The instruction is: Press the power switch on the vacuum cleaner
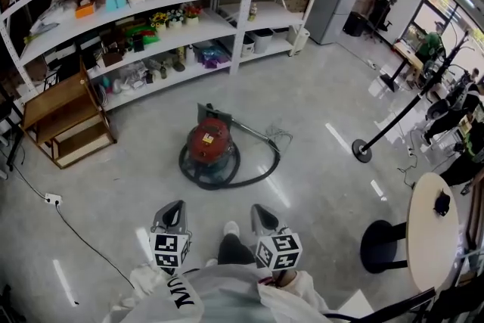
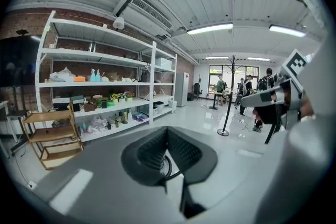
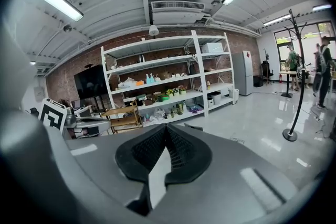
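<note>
The red, drum-shaped vacuum cleaner [image 1: 209, 141] stands on the grey floor, ringed by its black hose [image 1: 249, 179]; its power switch is too small to make out; the left gripper [image 1: 176, 208] and right gripper [image 1: 259, 211] hang well short of the vacuum cleaner, both with jaws pressed together and holding nothing; each gripper's own view hides the vacuum cleaner behind the jaws.
</note>
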Available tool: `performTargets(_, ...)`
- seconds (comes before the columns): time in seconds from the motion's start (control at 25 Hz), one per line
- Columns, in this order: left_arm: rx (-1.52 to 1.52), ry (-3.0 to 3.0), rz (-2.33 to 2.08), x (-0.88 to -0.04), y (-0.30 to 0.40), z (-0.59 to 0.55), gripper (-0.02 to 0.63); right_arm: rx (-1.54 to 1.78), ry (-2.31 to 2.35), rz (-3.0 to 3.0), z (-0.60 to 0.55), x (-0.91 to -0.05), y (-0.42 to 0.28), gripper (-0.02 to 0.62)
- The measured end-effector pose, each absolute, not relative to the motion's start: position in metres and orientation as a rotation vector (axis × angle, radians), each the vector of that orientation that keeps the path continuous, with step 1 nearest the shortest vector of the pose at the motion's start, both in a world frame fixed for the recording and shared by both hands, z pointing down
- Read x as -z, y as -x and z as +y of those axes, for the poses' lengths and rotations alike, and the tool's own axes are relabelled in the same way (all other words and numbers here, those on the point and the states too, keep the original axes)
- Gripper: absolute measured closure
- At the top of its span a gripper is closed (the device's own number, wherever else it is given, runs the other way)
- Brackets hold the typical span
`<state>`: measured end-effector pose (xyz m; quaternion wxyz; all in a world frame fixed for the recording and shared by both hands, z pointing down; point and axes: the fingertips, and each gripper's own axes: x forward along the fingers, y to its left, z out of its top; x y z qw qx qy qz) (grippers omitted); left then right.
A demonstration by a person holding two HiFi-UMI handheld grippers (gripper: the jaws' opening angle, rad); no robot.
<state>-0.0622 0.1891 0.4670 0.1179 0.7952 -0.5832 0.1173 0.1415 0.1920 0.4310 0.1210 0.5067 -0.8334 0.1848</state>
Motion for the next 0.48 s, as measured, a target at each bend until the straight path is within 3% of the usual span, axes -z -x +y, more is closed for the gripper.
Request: performTargets(0.48, -0.358, -2.301, -1.734, -0.473, 0.067, 0.168, 0.606, -0.554, -1.457, -2.444, 0.167, -0.440, -0.140, 0.594)
